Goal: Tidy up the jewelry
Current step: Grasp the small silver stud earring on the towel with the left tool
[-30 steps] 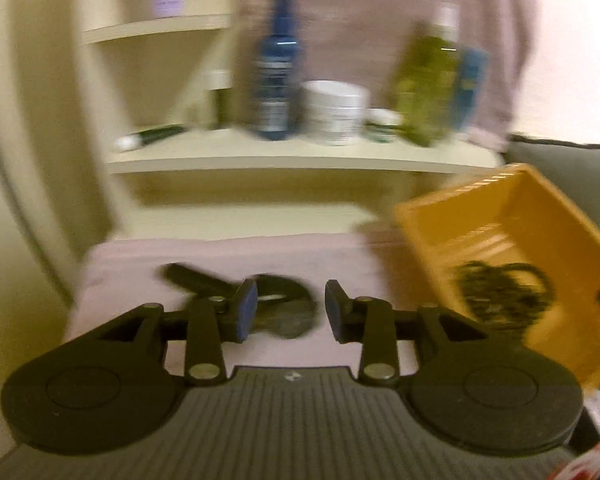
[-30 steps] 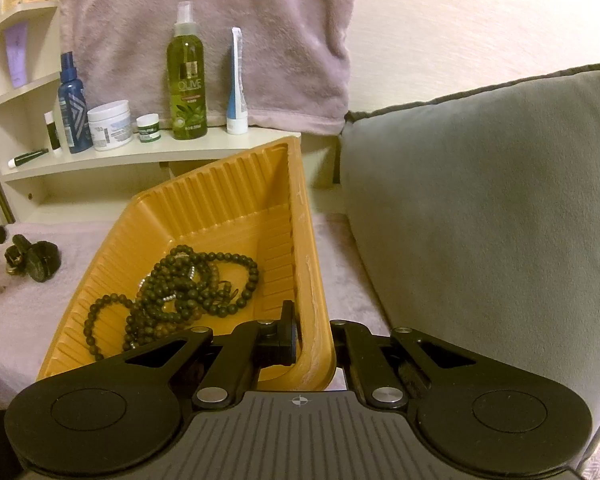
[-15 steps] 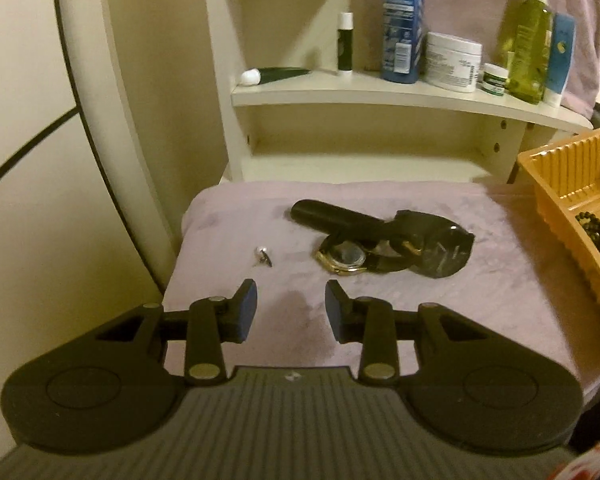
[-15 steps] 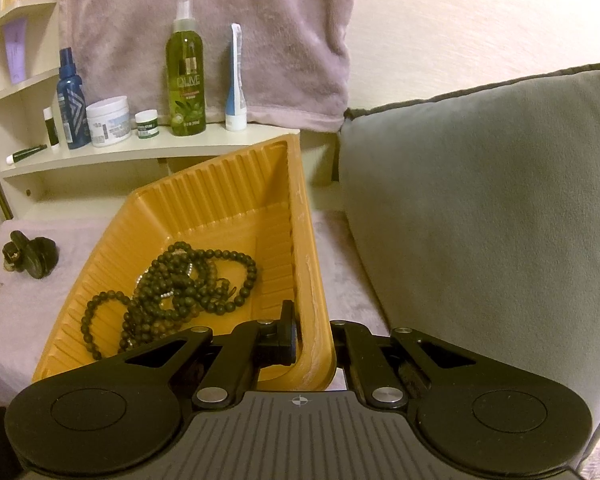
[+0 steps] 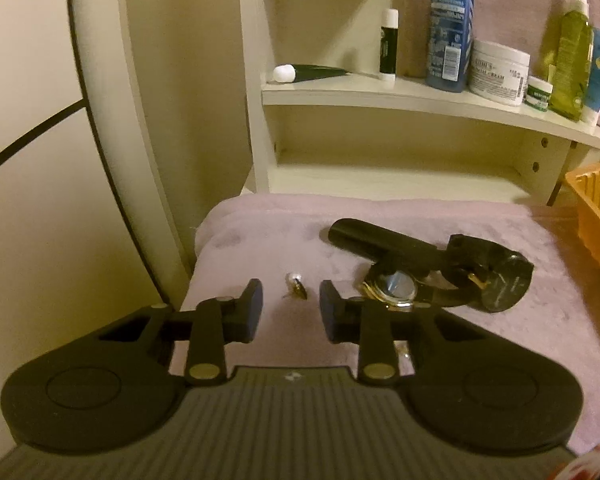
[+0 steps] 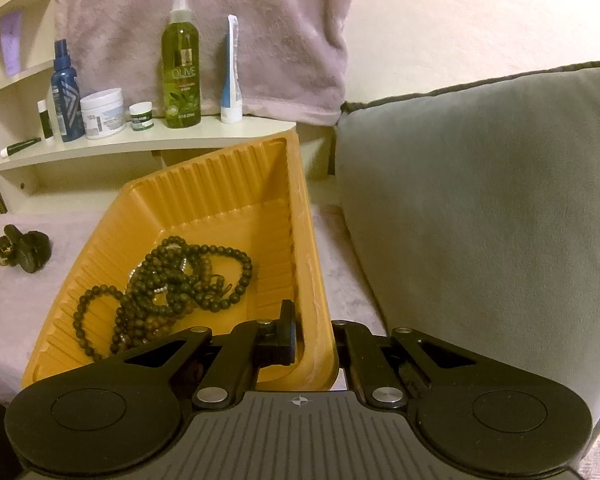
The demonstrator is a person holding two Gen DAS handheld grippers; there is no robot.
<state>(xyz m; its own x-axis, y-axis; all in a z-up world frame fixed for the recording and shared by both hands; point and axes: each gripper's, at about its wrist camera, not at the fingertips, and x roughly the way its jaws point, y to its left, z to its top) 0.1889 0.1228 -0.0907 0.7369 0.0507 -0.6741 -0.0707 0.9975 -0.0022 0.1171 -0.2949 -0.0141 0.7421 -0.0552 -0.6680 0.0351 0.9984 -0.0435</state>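
Note:
A small earring (image 5: 295,285) lies on the lilac towel (image 5: 260,232), between the pads of my left gripper (image 5: 291,309). The jaws are closing and the pads do not touch it. Two black watches (image 5: 432,270) lie tangled just to its right; they also show far left in the right wrist view as watches (image 6: 22,248). My right gripper (image 6: 314,340) is shut on the near right wall of the orange tray (image 6: 312,280) and holds it tilted. Dark bead strands (image 6: 172,280) lie in the tray. The tray's corner (image 5: 598,200) shows at the right edge of the left wrist view.
A cream shelf (image 5: 400,96) behind the towel carries a blue bottle (image 5: 450,28), a white cream jar (image 5: 498,72), a green spray bottle (image 6: 181,64) and small tubes. A grey cushion (image 6: 480,216) fills the right side. A lilac cloth (image 6: 204,24) hangs behind the shelf.
My left gripper swung left from the tray and sank toward the towel, so the earring now sits between its narrowing pads. The right gripper and tray have not moved.

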